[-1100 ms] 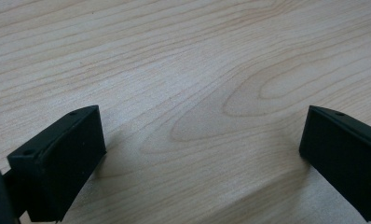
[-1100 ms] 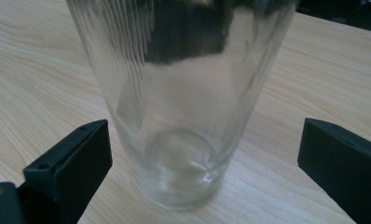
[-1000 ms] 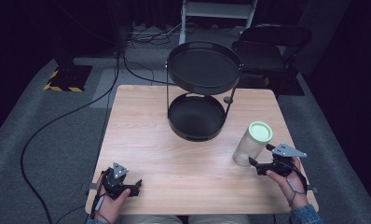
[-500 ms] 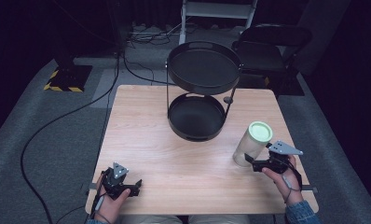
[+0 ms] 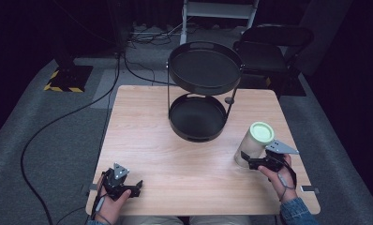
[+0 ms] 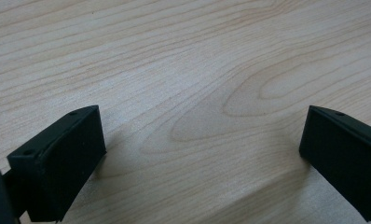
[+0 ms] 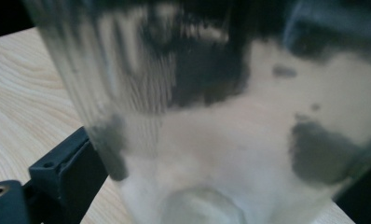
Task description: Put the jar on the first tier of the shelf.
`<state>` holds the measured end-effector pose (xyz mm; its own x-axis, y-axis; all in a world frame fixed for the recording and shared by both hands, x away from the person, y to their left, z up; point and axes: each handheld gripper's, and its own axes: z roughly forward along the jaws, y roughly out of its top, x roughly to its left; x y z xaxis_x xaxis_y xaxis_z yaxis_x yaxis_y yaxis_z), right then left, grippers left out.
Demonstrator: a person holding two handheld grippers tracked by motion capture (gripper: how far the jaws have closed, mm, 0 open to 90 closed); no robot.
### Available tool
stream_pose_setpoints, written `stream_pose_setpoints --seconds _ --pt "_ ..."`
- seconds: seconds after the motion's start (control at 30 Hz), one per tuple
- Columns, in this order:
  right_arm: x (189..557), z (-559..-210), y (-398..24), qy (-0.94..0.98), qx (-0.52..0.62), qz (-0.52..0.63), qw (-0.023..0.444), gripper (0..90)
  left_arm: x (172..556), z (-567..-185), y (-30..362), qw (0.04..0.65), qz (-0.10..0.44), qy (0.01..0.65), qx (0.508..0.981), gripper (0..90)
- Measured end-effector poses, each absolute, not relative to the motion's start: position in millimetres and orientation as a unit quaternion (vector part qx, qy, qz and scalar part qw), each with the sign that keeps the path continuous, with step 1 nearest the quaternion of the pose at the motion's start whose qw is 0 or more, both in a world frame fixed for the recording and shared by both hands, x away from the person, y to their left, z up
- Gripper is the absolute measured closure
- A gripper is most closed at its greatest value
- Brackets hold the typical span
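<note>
A clear glass jar [image 5: 250, 149] with a pale green lid [image 5: 261, 132] stands upright near the table's right edge. My right gripper [image 5: 247, 160] is at its base, open, with one jaw on each side of the jar. In the right gripper view the jar [image 7: 230, 116] sits between the jaws, very close and blurred. My left gripper [image 5: 134, 186] rests low at the table's front left, open. The left gripper view has bare wood between the jaws of that gripper [image 6: 200, 154].
A black two-tier tray stand sits at the back middle of the wooden table [image 5: 147, 126], its upper tray [image 5: 204, 44] above its lower tray [image 5: 196, 138]. Both trays hold nothing. A black chair [image 5: 278, 37] stands behind the table, and cables lie on the grey floor.
My right gripper has slid left towards the jar, so its jaws now stand on either side of the base. The jar and my left gripper have stayed put.
</note>
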<state>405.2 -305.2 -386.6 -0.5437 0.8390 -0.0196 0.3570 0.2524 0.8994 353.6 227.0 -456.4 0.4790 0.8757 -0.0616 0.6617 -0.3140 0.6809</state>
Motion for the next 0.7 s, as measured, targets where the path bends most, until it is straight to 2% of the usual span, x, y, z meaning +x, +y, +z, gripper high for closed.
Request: stream_pose_setpoints --seconds 0.13,0.7 --pt "405.7 -388.0 -305.7 0.745 0.395 0.466 0.267 10.1 353.5 -456.4 227.0 0.330 0.162 0.484 0.794 0.1" --pt "404.9 -385.6 -303.3 0.744 0.404 0.460 0.270 10.9 353.6 -456.4 227.0 0.330 0.162 0.484 0.794 0.1"
